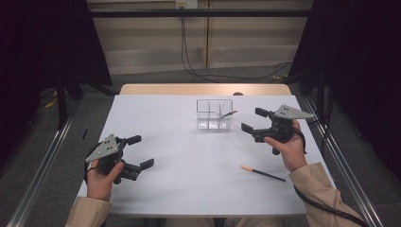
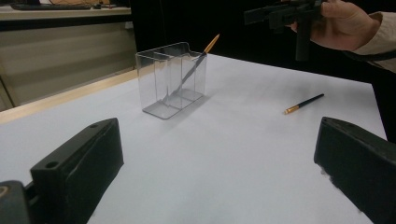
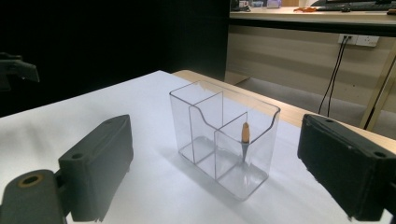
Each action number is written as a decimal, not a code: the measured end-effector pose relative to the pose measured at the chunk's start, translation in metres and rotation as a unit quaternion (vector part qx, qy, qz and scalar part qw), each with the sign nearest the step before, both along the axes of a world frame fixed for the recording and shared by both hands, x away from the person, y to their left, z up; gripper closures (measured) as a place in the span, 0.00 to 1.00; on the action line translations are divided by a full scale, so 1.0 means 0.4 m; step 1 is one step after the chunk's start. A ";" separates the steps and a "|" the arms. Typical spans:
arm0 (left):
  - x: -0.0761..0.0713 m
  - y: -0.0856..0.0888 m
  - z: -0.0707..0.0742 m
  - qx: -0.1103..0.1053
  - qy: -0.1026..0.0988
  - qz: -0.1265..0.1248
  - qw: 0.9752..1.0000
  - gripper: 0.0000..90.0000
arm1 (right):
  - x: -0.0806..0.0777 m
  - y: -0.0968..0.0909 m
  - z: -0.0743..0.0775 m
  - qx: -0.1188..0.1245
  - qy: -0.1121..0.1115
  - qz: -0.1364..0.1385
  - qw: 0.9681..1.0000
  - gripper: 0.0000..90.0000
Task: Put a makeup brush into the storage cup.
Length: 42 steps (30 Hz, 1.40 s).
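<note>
Surface: white counter, dark curtains either side.
Organizer: clear holder, far centre.
Done: 1 pencil leaning in its right compartment.
Left to do: 1 pencil lying near right, apart from holder.
Right gripper: released, empty, just right of holder.
Left gripper: released, empty, near left.

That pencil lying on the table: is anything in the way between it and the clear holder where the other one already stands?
Nothing visible blocks it. The loose pencil lies alone on the white table, with bare surface up to the clear holder. The right gripper, fingers open and empty, hangs beside the holder, off that path.
</note>
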State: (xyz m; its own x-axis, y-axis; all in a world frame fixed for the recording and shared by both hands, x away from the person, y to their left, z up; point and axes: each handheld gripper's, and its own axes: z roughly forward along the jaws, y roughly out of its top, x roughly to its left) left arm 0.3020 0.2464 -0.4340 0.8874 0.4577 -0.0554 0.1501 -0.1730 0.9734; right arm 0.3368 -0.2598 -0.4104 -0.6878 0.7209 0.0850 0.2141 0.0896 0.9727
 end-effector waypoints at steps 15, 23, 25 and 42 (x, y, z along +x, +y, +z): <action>0.000 0.000 0.001 0.000 -0.001 0.000 1.000 0.01 | -0.048 -0.033 -0.015 0.007 0.000 -0.001 1.000 0.10; 0.000 0.000 0.000 -0.001 0.000 0.000 1.000 0.01 | -0.068 -0.038 -0.018 0.009 0.000 0.002 1.000 0.10; 0.000 0.000 0.000 -0.001 0.000 0.000 1.000 0.01 | -0.073 -0.040 -0.019 0.010 0.000 0.003 1.000 0.10; 0.000 -0.001 0.000 -0.001 -0.001 0.000 1.000 0.01 | -0.113 -0.070 -0.031 0.009 0.004 -0.001 1.000 0.10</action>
State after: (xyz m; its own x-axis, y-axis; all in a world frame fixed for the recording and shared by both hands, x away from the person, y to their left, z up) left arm 0.3018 0.2458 -0.4341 0.8876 0.4575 -0.0537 0.1475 -0.1718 0.9740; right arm 0.2918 -0.2879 -0.4229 -0.6861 0.7201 0.1036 0.2221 0.0717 0.9724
